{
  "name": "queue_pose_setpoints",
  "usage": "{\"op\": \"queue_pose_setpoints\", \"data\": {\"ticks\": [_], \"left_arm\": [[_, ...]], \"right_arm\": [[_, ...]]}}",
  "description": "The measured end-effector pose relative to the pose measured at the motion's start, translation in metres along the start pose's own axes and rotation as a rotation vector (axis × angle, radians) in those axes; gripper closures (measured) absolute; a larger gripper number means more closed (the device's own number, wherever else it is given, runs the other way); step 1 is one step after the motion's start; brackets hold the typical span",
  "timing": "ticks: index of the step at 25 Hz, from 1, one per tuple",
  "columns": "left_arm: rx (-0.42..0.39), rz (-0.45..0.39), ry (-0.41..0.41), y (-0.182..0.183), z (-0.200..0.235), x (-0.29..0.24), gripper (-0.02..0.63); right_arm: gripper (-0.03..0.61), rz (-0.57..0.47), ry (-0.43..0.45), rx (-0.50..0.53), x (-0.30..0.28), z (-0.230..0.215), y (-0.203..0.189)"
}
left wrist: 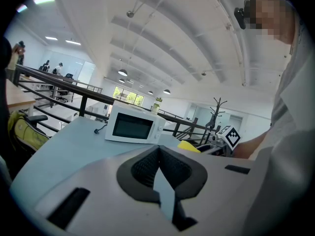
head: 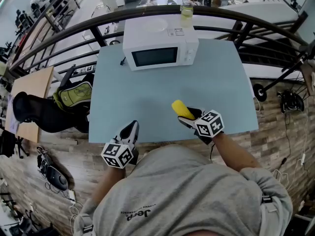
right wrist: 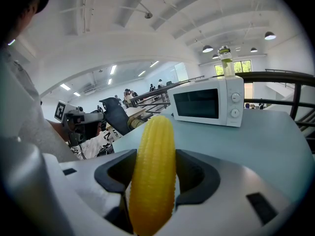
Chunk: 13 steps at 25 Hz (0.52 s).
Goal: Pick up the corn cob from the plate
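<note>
A yellow corn cob [right wrist: 152, 171] stands between the jaws of my right gripper [right wrist: 153, 181], which is shut on it. In the head view the corn cob [head: 182, 109] juts forward from the right gripper [head: 189, 116] above the near right part of the pale blue table [head: 147, 102]. My left gripper [head: 129, 132] hangs at the table's near edge with its jaws shut and nothing in them; from its own camera the left gripper [left wrist: 158, 167] shows its pads closed together. No plate is in view.
A white microwave [head: 158, 44] stands at the table's far side with a bottle [head: 186, 8] on top. A black railing [head: 147, 14] curves behind it. A green and black bag [head: 74, 95] lies on the floor to the left.
</note>
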<state>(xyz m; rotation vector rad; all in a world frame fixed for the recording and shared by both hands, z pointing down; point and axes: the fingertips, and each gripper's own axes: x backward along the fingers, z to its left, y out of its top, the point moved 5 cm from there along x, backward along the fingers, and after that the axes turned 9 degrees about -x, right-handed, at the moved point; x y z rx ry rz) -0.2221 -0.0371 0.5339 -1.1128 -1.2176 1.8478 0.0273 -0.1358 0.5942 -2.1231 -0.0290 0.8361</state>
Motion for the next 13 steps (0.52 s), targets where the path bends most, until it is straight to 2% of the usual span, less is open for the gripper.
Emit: {"op": "queue_pose_setpoints", "data": {"ticks": [13], "left_arm": [[-0.008,-0.003,-0.005,0.0021,-0.0008,0.002,0.609]], "right_arm": [[0.324,-0.004,-0.01,0.009,0.0043,0.0008,0.0012]]}}
